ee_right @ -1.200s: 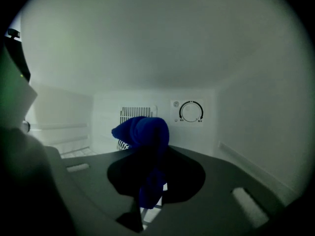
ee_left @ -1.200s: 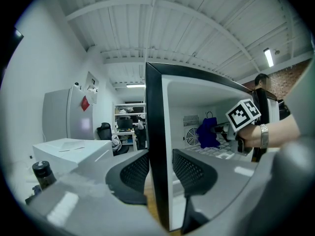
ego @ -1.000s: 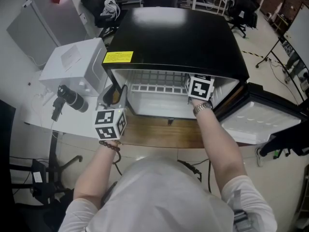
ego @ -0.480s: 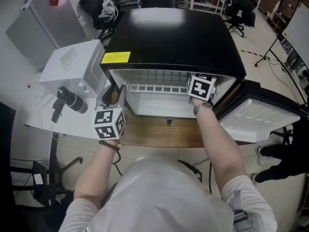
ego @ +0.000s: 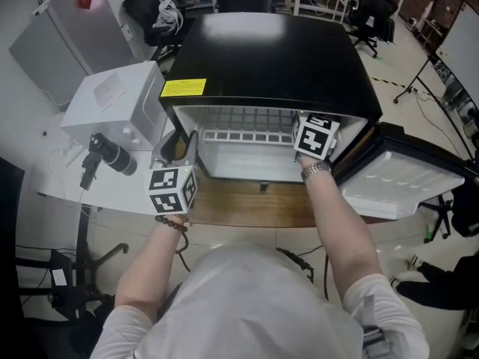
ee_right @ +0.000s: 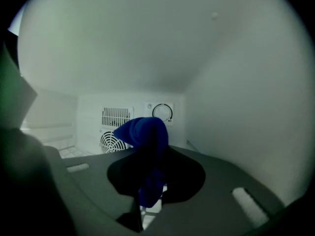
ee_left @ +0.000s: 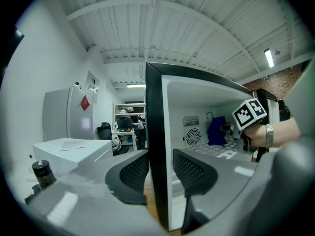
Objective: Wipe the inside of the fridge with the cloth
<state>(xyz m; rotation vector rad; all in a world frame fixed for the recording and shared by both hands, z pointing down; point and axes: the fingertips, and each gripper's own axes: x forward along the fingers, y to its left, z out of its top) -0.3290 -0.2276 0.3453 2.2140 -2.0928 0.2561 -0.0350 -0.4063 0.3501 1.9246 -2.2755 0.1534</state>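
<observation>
My right gripper (ee_right: 147,181) clamps the cloth (ee_right: 145,136) inside the fridge (ego: 277,51); my left gripper (ee_left: 160,170) straddles its wall (ee_left: 156,122), jaws apart (yellow label (ego: 182,88) unreadable).

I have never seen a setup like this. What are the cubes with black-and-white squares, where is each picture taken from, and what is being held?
There is no robot here. A person holds a two-jaw gripper in each hand, and the patterned cubes are part of those grippers. The head view comes from a camera on the person's head, looking down at a black fridge with its door open, standing on a wooden table. A white box stands beside it. The other two views come from cameras riding on the grippers. The left gripper has its jaws on either side of the fridge's left wall; whether they pinch it is unclear. The right gripper is inside the fridge, shut on a blue cloth.
</observation>
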